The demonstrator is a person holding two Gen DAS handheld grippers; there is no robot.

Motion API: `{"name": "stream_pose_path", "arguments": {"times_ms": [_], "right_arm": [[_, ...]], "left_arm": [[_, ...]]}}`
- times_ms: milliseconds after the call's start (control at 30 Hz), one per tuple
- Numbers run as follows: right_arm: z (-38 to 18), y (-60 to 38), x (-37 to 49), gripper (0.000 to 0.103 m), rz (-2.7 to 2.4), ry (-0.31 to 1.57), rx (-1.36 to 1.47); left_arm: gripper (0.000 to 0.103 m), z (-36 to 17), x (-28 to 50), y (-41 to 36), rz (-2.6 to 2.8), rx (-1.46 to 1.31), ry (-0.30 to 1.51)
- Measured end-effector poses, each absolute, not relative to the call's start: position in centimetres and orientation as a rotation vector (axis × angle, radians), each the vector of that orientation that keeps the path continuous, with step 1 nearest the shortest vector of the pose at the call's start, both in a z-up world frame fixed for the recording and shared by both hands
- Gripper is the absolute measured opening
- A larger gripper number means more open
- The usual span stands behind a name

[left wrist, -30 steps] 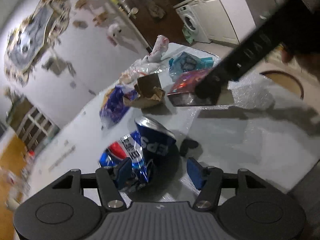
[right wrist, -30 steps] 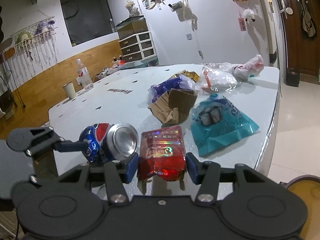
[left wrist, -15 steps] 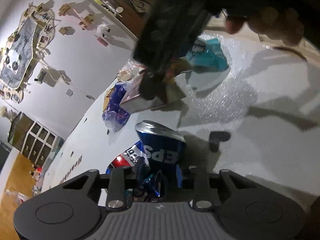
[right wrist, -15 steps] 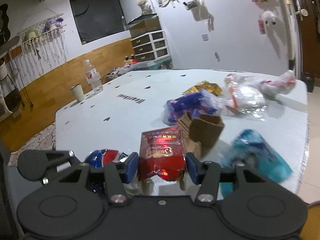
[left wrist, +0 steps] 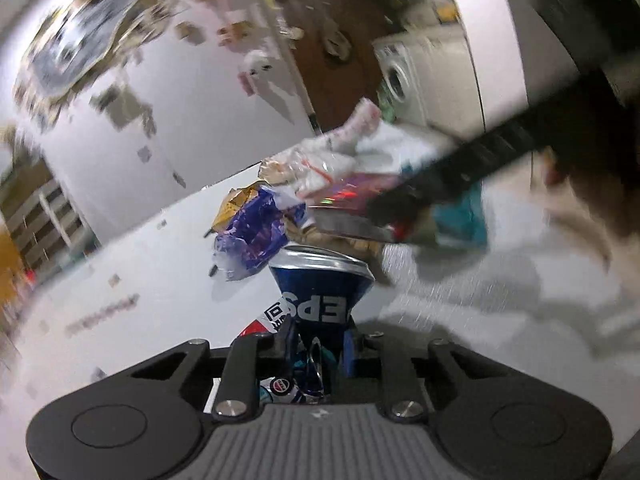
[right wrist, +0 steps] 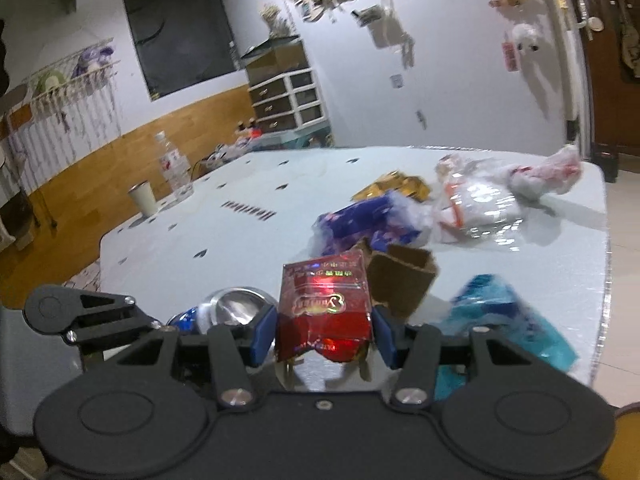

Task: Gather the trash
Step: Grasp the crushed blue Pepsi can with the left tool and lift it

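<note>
The can (left wrist: 320,304), crushed and blue, sits pinched between the pads of the left gripper (left wrist: 318,344), squeezed flat at the waist so it cannot slip. It hangs just above the near part of the table (right wrist: 280,200). The red box (right wrist: 324,304) is clamped by the right gripper (right wrist: 325,330), jaws pressing its two sides, lifted near the can. Both loads look ready to carry off. Farther out lie the cardboard (right wrist: 404,280), a teal bag (right wrist: 496,312), a purple wrapper (right wrist: 360,224) and clear bags (right wrist: 480,204), not yet collected.
</note>
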State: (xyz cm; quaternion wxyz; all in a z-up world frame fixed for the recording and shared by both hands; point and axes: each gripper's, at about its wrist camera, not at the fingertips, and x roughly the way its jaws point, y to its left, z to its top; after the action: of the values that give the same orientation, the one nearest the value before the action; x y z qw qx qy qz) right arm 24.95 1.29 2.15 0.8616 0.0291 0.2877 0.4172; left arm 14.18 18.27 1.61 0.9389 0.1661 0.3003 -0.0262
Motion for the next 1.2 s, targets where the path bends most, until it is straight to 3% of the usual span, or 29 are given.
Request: {"name": "stream_pose_path", "arguments": {"times_ms": [300, 600, 1200], "right_arm": [[1.3, -2.0, 24.0, 0.053, 0.824, 0.611, 0.083], [-0.7, -3.5, 23.3, 0.052, 0.884, 0.622, 0.135], [-2.3, 0.1, 24.2, 0.052, 0.948, 0.587, -0.043]], "left_arm": [[0.023, 4.0, 12.7, 19.6, -0.196, -0.192, 0.483], [0.023, -0.1, 12.1, 21.3, -0.287, -0.643, 0.425], [0.022, -2.2, 11.2, 24.3, -0.307, -0.705, 0.449]]}}
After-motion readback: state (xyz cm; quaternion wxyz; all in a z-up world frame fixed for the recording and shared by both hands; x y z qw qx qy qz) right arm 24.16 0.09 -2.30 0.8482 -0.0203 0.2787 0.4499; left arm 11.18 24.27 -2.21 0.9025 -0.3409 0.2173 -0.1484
